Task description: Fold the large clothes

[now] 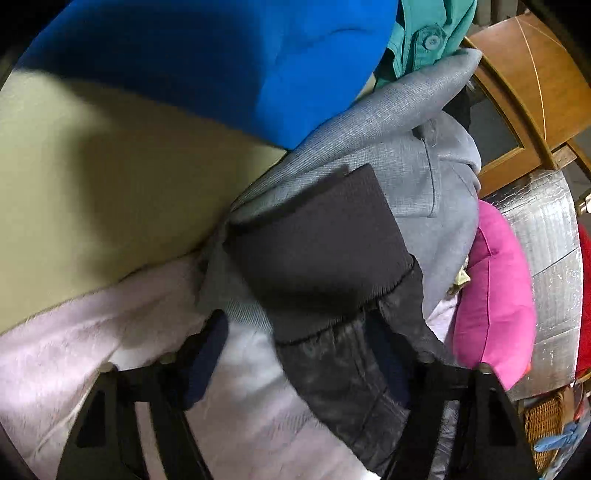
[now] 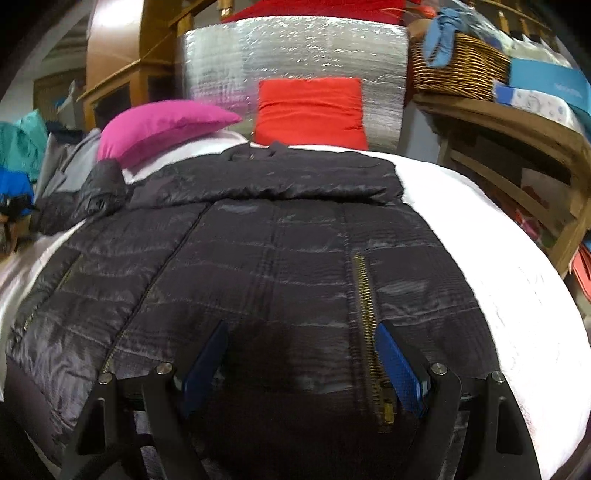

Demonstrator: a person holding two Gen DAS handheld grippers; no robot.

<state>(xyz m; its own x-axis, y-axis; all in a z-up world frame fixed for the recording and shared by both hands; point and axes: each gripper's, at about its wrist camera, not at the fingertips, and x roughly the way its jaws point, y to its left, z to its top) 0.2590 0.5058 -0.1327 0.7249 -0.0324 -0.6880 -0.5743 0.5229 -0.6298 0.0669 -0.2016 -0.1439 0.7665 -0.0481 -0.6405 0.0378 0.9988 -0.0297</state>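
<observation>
A black quilted puffer jacket (image 2: 258, 266) lies spread on a white bed cover (image 2: 498, 280), front up, with a brass pocket zip (image 2: 364, 314). My right gripper (image 2: 301, 350) is open just above the jacket's lower front, one blue pad each side of the cloth, holding nothing. In the left wrist view the jacket's sleeve (image 1: 343, 369) with its dark ribbed cuff (image 1: 317, 251) runs between the fingers of my left gripper (image 1: 306, 354). The jaws stand wide apart around the sleeve. The right fingertip is hidden behind the sleeve.
A grey garment (image 1: 417, 162), a blue one (image 1: 258, 62) and a teal one (image 1: 424, 33) are piled beside the sleeve. A pink pillow (image 2: 166, 125) and a red cushion (image 2: 310, 110) lean on a silver foil panel (image 2: 295, 51). A wicker basket (image 2: 458, 70) sits on wooden shelves at the right.
</observation>
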